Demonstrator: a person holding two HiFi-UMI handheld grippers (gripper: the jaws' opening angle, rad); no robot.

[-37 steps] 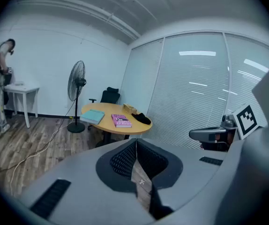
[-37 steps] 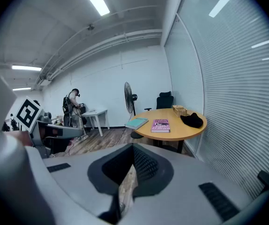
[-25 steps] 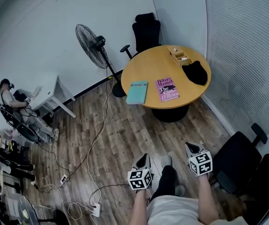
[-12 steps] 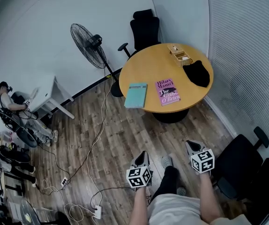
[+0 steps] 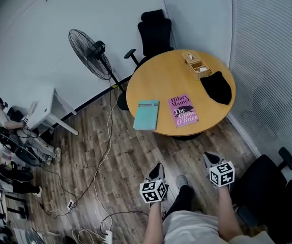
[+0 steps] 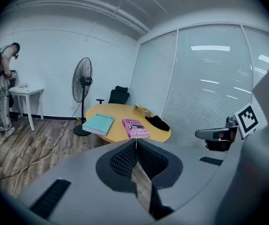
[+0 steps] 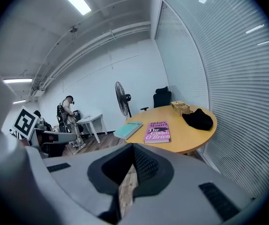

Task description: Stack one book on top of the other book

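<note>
Two books lie side by side near the front edge of a round wooden table (image 5: 166, 75): a teal book (image 5: 147, 114) (image 6: 98, 123) (image 7: 128, 130) on the left and a pink book (image 5: 182, 110) (image 6: 135, 128) (image 7: 157, 131) on the right. Both grippers hover over the wooden floor, well short of the table. My left gripper (image 5: 157, 169) (image 6: 135, 140) is shut with nothing in it. My right gripper (image 5: 207, 158) (image 7: 133, 146) is shut and empty as well.
On the table's far side sit a small wooden box (image 5: 196, 64) and a black cloth (image 5: 217, 87). A black chair (image 5: 154, 32) stands behind the table, a standing fan (image 5: 88, 48) to its left, another chair (image 5: 268, 179) at my right. Cables (image 5: 100, 161) cross the floor; a person (image 5: 3, 123) stands by a white desk (image 5: 47, 105).
Both grippers and I have moved closer to the table; the books now show larger and lower in the head view. Both jaws stay shut.
</note>
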